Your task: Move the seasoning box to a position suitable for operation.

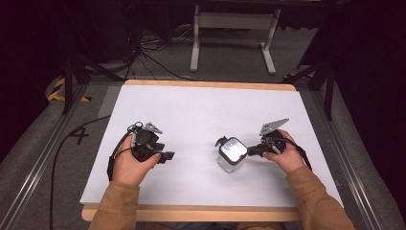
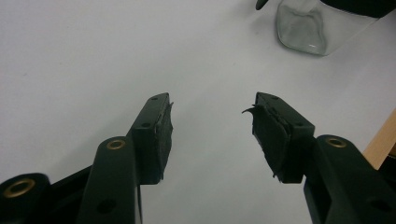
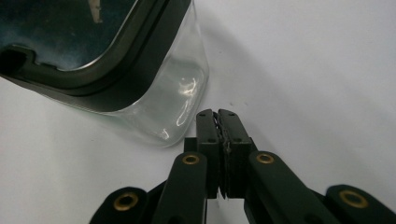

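**Jar sits at the right gripper's tips, well clear of the left**

Left gripper rests low over the white table on the person's left side, its jaws spread wide with bare table between the pads. From its own camera the glass jar lies ahead and off to the right, well apart from the tips. That puts the jar across the table's middle from this hand, with nothing between them.

Near the centre of the table, slightly to the person's right, the square glass jar stands upright with a dark-rimmed lid on top. A small black latch or tab sticks out from its far-left corner; what it is cannot be told.

Right gripper points leftward at the jar, its jaws pressed together on nothing. In the right gripper view the closed tips sit just beside the jar's rounded lower corner, perhaps touching the glass, though contact cannot be confirmed.

Judging from this layout, the right hand is much the nearer; any grasp would need those jaws opened first, then moved leftward around a wall or the lid rim.
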{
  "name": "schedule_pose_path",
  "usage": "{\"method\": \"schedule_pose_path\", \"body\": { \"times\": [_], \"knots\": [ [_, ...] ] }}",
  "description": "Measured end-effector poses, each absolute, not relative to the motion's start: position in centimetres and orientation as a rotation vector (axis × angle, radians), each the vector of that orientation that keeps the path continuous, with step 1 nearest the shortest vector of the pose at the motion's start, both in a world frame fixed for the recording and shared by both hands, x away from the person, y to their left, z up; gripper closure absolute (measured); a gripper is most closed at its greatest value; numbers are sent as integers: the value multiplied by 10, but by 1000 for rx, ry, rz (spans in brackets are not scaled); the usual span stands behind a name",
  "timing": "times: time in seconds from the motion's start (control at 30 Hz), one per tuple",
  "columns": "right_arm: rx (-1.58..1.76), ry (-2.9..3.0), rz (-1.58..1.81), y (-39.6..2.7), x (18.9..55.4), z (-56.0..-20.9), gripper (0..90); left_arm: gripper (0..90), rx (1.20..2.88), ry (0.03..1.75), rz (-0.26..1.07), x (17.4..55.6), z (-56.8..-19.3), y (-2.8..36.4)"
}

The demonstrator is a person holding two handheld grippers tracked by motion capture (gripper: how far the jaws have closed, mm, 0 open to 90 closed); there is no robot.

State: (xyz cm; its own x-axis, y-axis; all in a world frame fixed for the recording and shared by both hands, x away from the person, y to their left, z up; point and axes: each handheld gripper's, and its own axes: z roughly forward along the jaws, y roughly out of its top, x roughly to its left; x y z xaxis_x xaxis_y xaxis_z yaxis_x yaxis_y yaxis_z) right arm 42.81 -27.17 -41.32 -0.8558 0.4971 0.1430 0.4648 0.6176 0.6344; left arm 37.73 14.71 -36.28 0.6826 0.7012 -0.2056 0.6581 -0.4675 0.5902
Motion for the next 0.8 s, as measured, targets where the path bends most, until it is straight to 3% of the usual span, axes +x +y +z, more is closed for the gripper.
{"method": "schedule_pose_path", "body": {
  "times": [0.8],
  "knots": [
    [738,2878,1001,-257,411,-422,900,484,2268,975,65,387,-364,128]
  ]
}}
